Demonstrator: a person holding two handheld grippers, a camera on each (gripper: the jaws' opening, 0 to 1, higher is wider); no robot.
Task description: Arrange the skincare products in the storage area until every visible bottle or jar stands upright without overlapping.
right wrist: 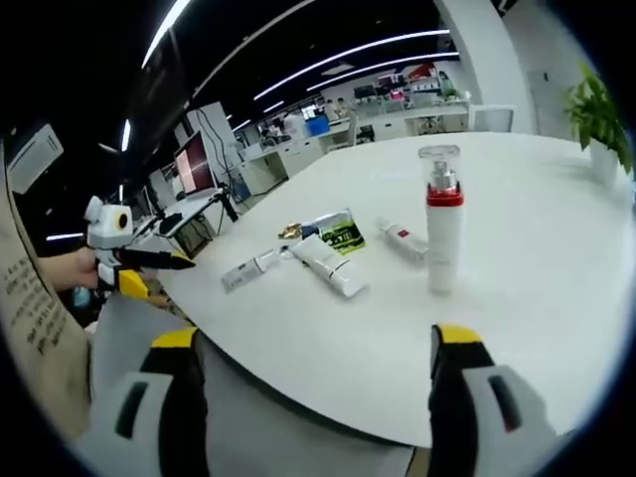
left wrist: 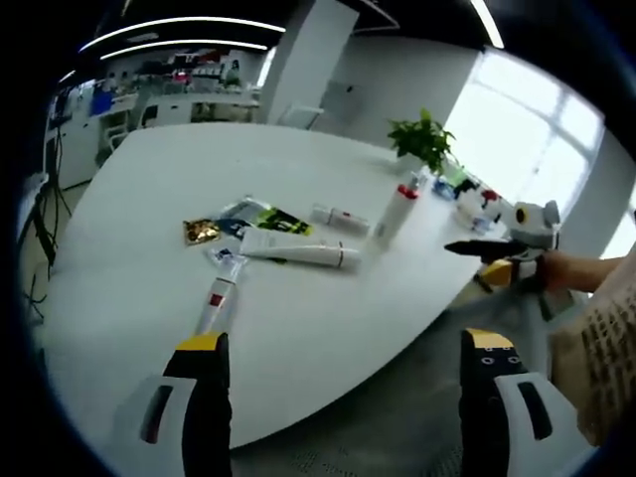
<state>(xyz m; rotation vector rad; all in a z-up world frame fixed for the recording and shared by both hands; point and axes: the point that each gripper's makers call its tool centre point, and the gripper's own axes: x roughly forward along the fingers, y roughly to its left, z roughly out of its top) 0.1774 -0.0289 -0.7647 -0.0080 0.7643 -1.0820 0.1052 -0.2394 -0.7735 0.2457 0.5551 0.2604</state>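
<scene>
On the white table a pump bottle with a red band stands upright. A large white tube lies flat, with a smaller tube behind it and another small tube closer to me. My left gripper is open and empty, short of the table edge. The right gripper view has the same bottle, large tube and small tubes. My right gripper is open and empty, also off the table's near edge.
Flat sachets and a gold one lie by the tubes. A potted plant and small containers stand at the table's far side. The right gripper shows in a hand. Desks and shelves stand behind.
</scene>
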